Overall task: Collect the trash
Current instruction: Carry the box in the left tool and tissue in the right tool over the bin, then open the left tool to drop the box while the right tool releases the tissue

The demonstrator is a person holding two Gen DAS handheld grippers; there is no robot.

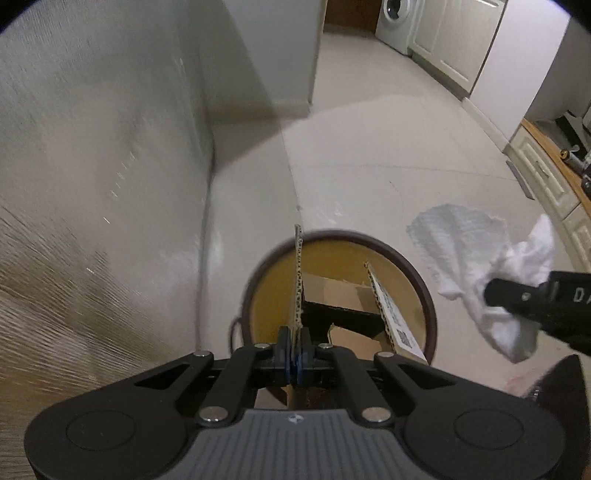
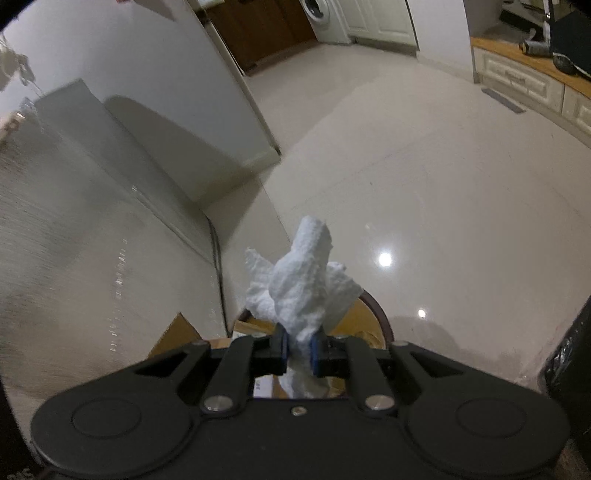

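Observation:
A round bin with a dark rim and yellow-brown inside stands on the pale tiled floor. My left gripper is shut on the edge of a flap of an open cardboard box, which hangs over the bin's mouth. A label shows on its right flap. My right gripper is shut on a crumpled white paper towel, just above the bin's rim. In the left wrist view that paper towel and the right gripper's fingers hang to the right of the bin.
A pale textured wall or panel rises close on the left. Cream cabinets with a wooden top line the right side. A washing machine stands far back. A dark object is at the right edge.

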